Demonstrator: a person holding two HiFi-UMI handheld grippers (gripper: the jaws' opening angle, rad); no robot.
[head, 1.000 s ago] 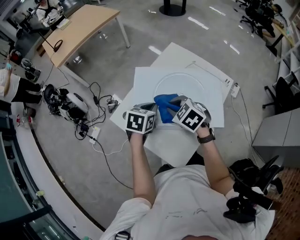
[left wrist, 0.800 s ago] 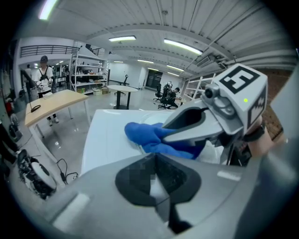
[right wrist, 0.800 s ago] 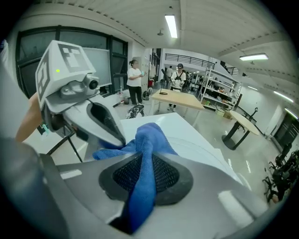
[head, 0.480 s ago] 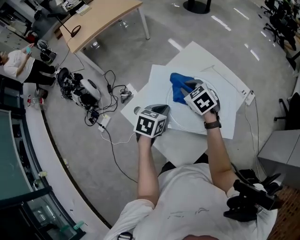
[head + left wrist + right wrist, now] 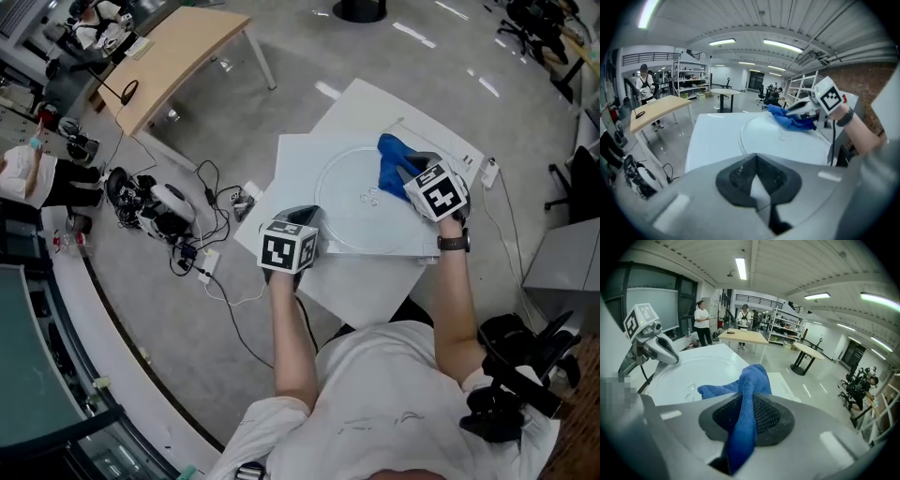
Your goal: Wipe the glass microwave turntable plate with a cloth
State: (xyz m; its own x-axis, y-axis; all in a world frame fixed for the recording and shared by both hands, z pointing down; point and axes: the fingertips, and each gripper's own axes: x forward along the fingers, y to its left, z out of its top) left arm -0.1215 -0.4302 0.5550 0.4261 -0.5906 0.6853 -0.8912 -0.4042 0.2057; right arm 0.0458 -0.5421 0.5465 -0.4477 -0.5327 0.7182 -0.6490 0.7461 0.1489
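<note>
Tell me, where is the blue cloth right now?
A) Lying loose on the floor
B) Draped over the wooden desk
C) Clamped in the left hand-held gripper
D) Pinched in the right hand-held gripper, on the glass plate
D: the blue cloth runs down between the closed jaws of the right hand-held gripper, and its free end lies on the glass plate.

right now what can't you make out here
Pale sliver between the left gripper jaws: plate rim or white board, unclear in its view; its marker cube covers it in the head view.
Plate under the cloth: covered, every view.
Marks at its middle: droplets or glare, too small.
</note>
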